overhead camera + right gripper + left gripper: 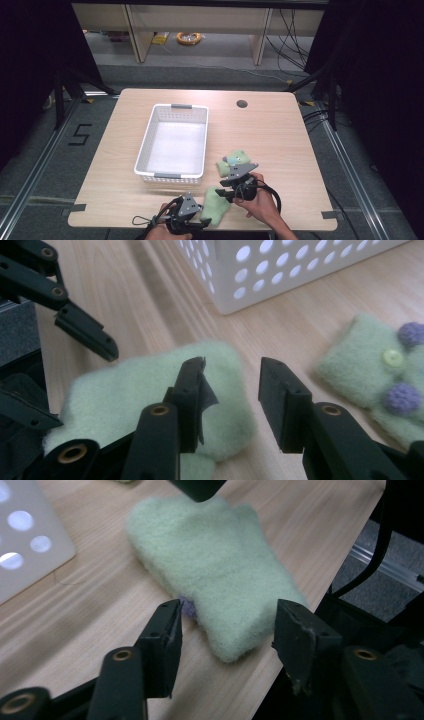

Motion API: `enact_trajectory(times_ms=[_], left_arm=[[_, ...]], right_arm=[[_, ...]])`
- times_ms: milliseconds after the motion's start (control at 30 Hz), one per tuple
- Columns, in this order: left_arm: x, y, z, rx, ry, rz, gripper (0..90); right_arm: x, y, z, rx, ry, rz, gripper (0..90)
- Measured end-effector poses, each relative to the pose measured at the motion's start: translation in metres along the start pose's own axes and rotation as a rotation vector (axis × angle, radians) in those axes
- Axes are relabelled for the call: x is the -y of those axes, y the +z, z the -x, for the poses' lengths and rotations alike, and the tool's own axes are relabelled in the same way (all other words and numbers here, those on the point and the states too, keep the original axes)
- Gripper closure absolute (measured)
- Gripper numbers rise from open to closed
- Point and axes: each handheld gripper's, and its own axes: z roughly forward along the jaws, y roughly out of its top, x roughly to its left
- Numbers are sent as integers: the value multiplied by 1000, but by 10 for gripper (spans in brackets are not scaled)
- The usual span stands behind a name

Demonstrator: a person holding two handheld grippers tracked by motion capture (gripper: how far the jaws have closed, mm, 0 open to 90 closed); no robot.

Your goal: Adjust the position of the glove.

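The sock lies flat near the table edge, both grippers spread, gripping nothing. The left gripper should probably straddle its near end, pinching the thick fleece before lifting.

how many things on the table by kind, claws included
white basket: 1
light green fuzzy fabric pieces: 2, a plain one at the near edge and one with purple pom-poms right of the basket
hand-held claws: 2, left claw and right claw, both open
total: 5
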Motion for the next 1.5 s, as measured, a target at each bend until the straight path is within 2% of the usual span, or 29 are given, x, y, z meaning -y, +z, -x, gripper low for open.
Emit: enact_trajectory(times_ms=[100,133,233,300,333,367,433,500,567,600,633,667,733,767,800,833,867,933,1033,1067,1100,1133,1167,1200,1233,1333,1400,1433,1500], left_arm=[[0,2,2,1,15,-20,570],[0,1,3,3,32,-23,602],[0,1,3,-4,15,-26,694],[1,1,1,-5,13,-39,738],[1,1,-1,9,0,-39,755],[1,1,-1,9,0,-39,769],[0,-1,-2,11,17,-34,788],[0,-1,-2,14,23,-35,798],[-1,-2,-3,17,26,-23,804],[-1,-3,-4,8,15,-29,805],[-2,-5,-3,27,-5,-11,806],[-2,-5,-3,27,-5,-11,806],[-5,-9,-5,18,7,-11,806],[-8,-11,-6,20,23,7,807],[-14,-14,-8,5,26,16,808],[-14,-14,-8,5,26,16,808],[-17,-15,-10,11,45,23,808],[-26,-12,-14,39,33,39,808],[-30,-8,-16,46,30,28,808],[-34,-4,-19,43,41,21,808],[-38,1,-21,66,55,25,809],[-38,1,-21,66,55,25,808],[-39,4,-22,90,46,21,809],[-41,7,-25,88,66,8,809],[-41,13,-29,95,66,-4,809],[-41,17,-31,95,51,-9,809],[-41,20,-30,102,75,-20,808],[-40,21,-29,96,70,-28,808],[-41,23,-28,84,96,-35,805]], right_arm=[[0,5,3,-15,11,-43,663],[1,7,3,-20,25,-57,672],[3,10,2,-24,37,-54,705],[3,9,3,-27,36,-74,731],[4,10,5,-45,50,-74,757],[4,10,5,-45,50,-74,757],[6,11,6,-58,58,-59,827],[6,12,7,-67,36,-50,845],[6,7,5,-59,67,-56,864],[6,5,5,-54,61,-44,865],[6,2,4,-50,54,-30,865],[6,2,4,-50,54,-30,865],[6,-7,1,-39,65,-7,866],[7,-13,-2,-38,68,-6,866],[11,-24,-3,-26,72,25,867],[11,-24,-3,-26,72,25,867],[13,-28,-3,-15,80,42,867],[20,-43,-5,-17,92,81,867],[26,-53,-7,10,122,88,868],[29,-56,-8,20,128,88,868],[36,-58,-9,24,143,103,869],[39,-59,-9,18,145,90,869],[42,-60,-10,28,148,92,869],[44,-60,-10,20,151,83,870],[47,-62,-11,23,170,79,869],[51,-61,-11,28,178,73,869],[56,-58,-11,21,193,56,869],[58,-56,-11,19,194,48,869],[63,-50,-10,21,210,19,869]])
